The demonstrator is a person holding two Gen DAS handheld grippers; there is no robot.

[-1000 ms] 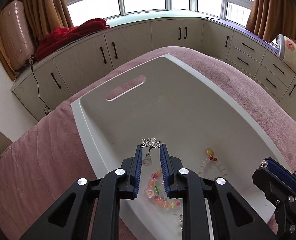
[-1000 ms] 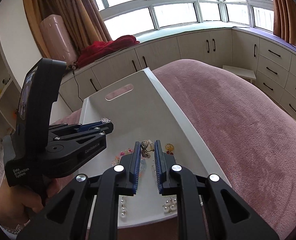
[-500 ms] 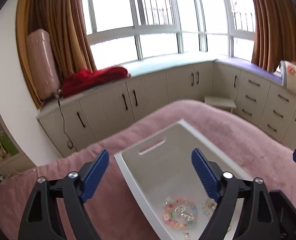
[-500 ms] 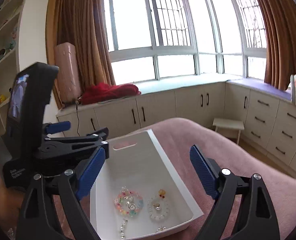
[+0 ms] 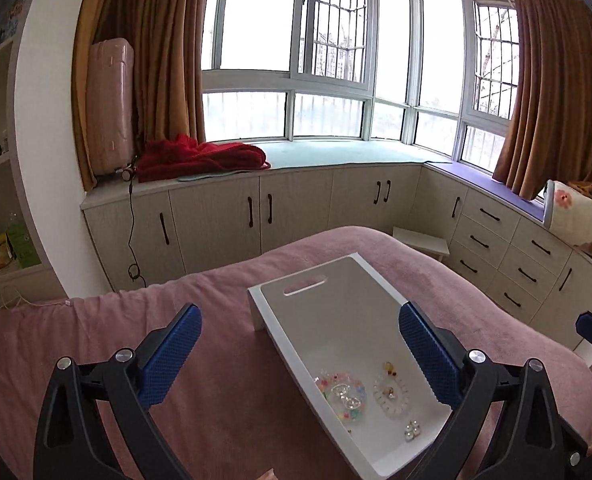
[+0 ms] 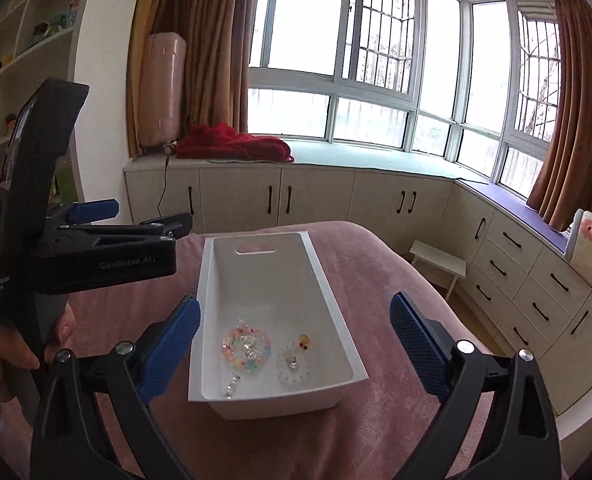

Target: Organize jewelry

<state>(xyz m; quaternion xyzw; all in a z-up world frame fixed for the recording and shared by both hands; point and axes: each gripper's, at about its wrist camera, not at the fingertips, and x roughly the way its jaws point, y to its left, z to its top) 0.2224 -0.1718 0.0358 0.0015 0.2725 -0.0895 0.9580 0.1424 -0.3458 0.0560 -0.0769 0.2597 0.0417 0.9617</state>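
A white tray [image 5: 291,312] [image 6: 320,268] lies on the pink bed cover. In its near end lie a colourful bead bracelet [image 5: 344,396] [image 6: 245,346], a white bead bracelet [image 5: 392,394] [image 6: 293,362] and small pearl pieces [image 5: 412,430] [image 6: 231,386]. My left gripper [image 5: 300,354] is wide open and empty, raised above and behind the tray. My right gripper [image 6: 296,346] is wide open and empty, also raised back from the tray. The left gripper also shows in the right wrist view [image 6: 135,226], at the tray's left.
The pink bed cover [image 5: 215,360] [image 6: 376,400] spreads around the tray. Beige cabinets [image 5: 296,212] line the bay window, with a red blanket [image 5: 199,156] and a pink suitcase [image 5: 109,104] on top. A small white stool [image 6: 440,264] stands by the bed's far right.
Both grippers opened, dropped their jewelry pieces into the tray, and pulled up and back. The tray now looks smaller and farther away.
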